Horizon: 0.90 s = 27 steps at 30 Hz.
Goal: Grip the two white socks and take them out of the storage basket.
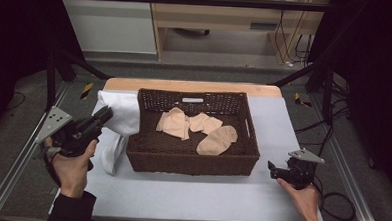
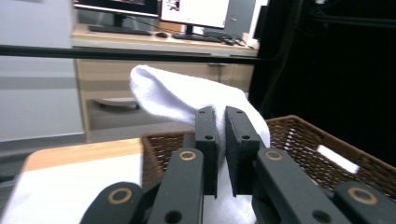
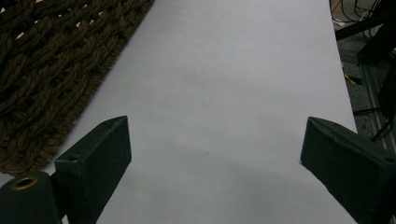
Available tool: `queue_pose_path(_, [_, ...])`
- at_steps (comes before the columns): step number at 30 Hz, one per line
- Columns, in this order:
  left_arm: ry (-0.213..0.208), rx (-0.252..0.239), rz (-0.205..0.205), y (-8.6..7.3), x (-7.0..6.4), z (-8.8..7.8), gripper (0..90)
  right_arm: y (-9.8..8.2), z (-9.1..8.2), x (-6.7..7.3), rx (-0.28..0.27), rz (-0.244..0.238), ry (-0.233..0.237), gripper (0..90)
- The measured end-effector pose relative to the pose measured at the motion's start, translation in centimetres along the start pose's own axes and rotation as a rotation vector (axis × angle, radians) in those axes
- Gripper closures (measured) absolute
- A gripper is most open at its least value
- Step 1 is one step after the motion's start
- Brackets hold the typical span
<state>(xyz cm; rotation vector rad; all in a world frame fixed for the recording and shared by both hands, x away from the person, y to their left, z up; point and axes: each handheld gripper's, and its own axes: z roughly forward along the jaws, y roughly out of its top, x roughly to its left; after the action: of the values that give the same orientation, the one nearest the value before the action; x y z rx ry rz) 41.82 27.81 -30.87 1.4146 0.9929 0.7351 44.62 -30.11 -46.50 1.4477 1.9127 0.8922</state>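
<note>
Here, the white sock (image 2: 187, 100) sits clamped — between the left gripper's (image 2: 220, 135) fingers.

High view: set above the near table edge, looking forward and down, basket (image 1: 193, 135) centred and fairly far. Left gripper view: close and low, left of the basket, facing level over its rim (image 2: 159, 140) toward a desk with monitors behind. Right gripper view: very close, right of the basket, tilted down onto the white table cover (image 3: 224, 93). Shared by all three: the basket's woven wall (image 3: 42, 70).
</note>
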Motion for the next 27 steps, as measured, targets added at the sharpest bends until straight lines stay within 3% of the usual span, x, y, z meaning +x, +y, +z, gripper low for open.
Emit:
queue_pose_path(5, [0.051,0.008,-0.021,-0.7,1.7,-1.2,83.7,0.0,-0.1,0.0,-0.002,0.003,0.001,8.9])
queue_pose_path(7, [0.09,0.026,-0.017,-1.3,2.5,-1.5,83.7,0.0,-0.1,0.0,-0.001,0.001,0.0,9.0])
queue_pose_path(10, [0.095,0.044,-0.041,-1.8,3.1,-1.7,83.7,-0.1,-0.1,0.1,0.0,-0.003,0.004,9.5])
queue_pose_path(12, [0.127,0.073,-0.032,-2.6,3.5,-1.7,83.7,-0.1,-0.1,0.1,0.001,-0.004,0.005,9.5])
queue_pose_path(16, [0.146,0.109,-0.034,-3.7,3.9,-1.6,83.7,-0.1,-0.1,0.1,-0.004,-0.004,0.01,9.5])
queue_pose_path(19, [0.18,0.166,-0.058,-5.3,4.9,-1.2,83.7,-0.1,-0.2,0.0,-0.005,-0.006,0.011,9.5])
queue_pose_path(23, [0.193,0.23,-0.072,-6.9,5.6,-0.6,83.7,-0.1,-0.2,0.0,-0.005,-0.003,0.007,9.5])
queue_pose_path(27, [0.176,0.285,-0.124,-8.3,6.3,0.0,83.6,-0.1,-0.1,0.1,0.001,-0.012,0.006,9.5])
